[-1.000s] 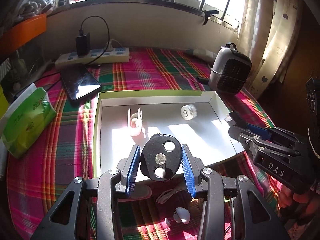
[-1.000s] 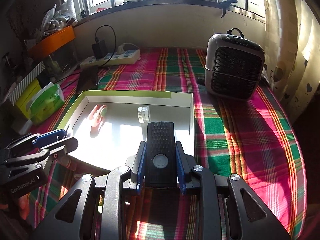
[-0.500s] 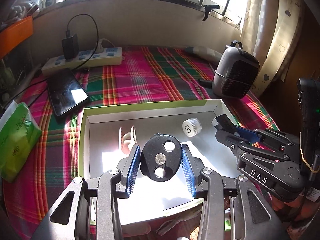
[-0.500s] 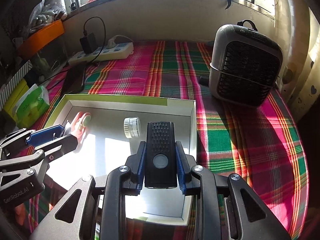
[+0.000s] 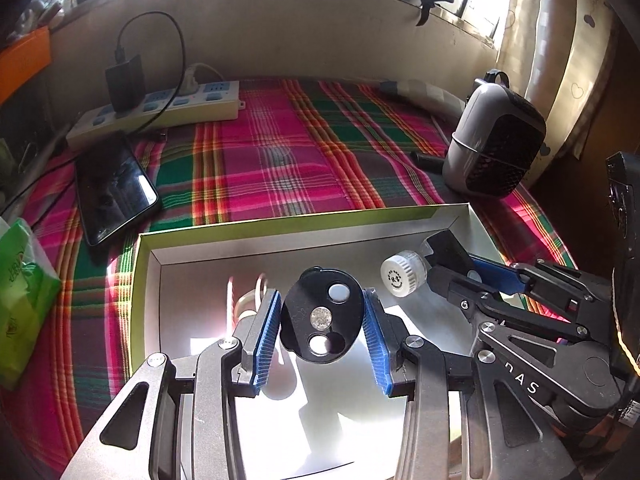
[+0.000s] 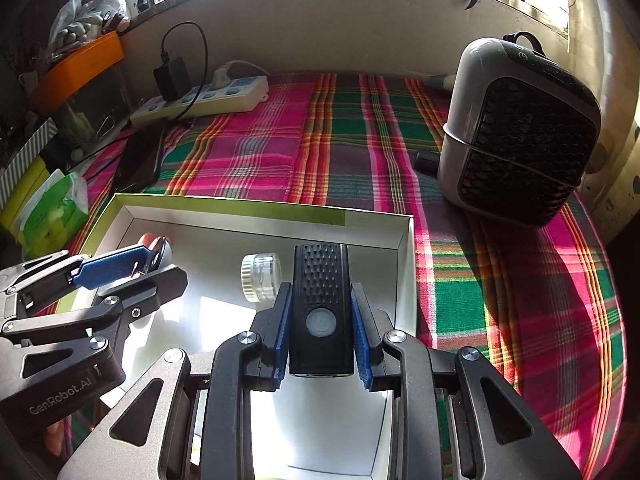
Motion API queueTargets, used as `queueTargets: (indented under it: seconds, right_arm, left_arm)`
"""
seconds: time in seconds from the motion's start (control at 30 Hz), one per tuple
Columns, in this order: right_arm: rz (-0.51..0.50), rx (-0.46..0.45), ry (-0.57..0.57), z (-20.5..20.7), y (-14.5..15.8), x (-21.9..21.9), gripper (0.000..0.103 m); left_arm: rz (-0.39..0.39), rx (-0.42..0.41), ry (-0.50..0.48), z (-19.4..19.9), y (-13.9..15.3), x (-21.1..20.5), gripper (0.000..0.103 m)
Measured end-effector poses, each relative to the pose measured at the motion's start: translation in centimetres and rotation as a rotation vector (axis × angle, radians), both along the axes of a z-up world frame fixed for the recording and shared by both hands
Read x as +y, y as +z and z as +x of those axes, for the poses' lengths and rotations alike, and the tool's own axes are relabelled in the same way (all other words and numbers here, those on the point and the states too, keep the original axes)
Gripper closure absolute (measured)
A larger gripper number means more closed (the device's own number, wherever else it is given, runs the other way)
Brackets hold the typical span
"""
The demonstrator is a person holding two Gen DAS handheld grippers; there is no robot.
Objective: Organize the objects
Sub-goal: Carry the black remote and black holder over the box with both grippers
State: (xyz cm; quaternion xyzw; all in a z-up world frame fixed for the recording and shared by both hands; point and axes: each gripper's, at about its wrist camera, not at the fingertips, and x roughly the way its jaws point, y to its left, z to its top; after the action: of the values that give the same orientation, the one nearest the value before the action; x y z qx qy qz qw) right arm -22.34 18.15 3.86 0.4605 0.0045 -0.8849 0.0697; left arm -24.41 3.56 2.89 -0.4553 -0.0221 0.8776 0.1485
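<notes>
Both claws have travelled forward and now hang over the white interior of the shallow cardboard box [image 5: 224, 230], whereas a second ago they were short of its near wall. The left claw [image 5: 320, 322] is clamped on a flat, black, oval gadget [image 5: 318, 316] with three round insets, two pale and one metallic; what it actually is I cannot tell from this angle. The right claw [image 6: 322, 320] grips a black, rectangular bike-style light [image 6: 320, 304] with a dimpled rubbery top and a round button, squeezed between its ribbed blue pads.

Already in the box lie a small clear jar with a ridged white cap [image 5: 402, 274], on its side just beside the right claw's tip, and a pink-and-white item [image 6: 160, 246] near the left wall, washed out by glare.

Risks from here, as I judge them: the smooth oval piece is held only across its curved edges, so it could twist or pop out if tilted. The jar is round and free to roll, so a nudge from either claw would send it across the slick card floor. The two claws are close together, and lowering both at once could make them collide. The box is light card on a plaid cloth [image 6: 360, 140] over the bench, so a bump on its wall might shift it.
</notes>
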Motion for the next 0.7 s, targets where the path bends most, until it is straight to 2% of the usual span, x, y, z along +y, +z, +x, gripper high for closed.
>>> queueTargets:
  seconds: [0.27,0.7]
  right_arm:
    - [0.013,-0.005,0.009,-0.5,-0.6,-0.4,0.075]
    - [0.015,-0.004,0.018,-0.8,-0.7,-0.6,0.075]
  left_arm:
    - [-0.011,-0.019,-0.002,-0.9,-0.7,0.6,0.064]
    - [-0.049,-0.003,-0.003,-1.3,-0.8,1.3,0.064]
